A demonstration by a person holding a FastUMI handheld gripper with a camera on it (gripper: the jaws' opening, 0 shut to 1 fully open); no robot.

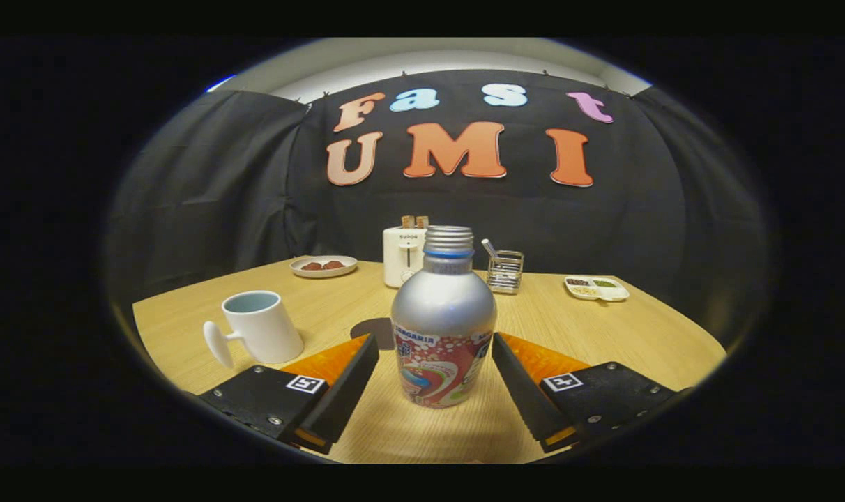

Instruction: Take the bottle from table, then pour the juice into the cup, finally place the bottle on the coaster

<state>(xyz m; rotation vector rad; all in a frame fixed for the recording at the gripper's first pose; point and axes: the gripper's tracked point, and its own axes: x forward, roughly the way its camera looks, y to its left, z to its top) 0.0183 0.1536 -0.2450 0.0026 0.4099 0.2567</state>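
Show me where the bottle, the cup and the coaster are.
bottle [443,328]: gripper view, silver shoulder.
cup [263,335]: gripper view, white side wall.
coaster [374,328]: gripper view, dark visible edge.

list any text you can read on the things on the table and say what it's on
bottle: lettering on its printed wrap, too curved and blurred to read
toaster: small mark on the front, too small to read
gripper: open, fingers either side of the bottle; square coded tags, no words
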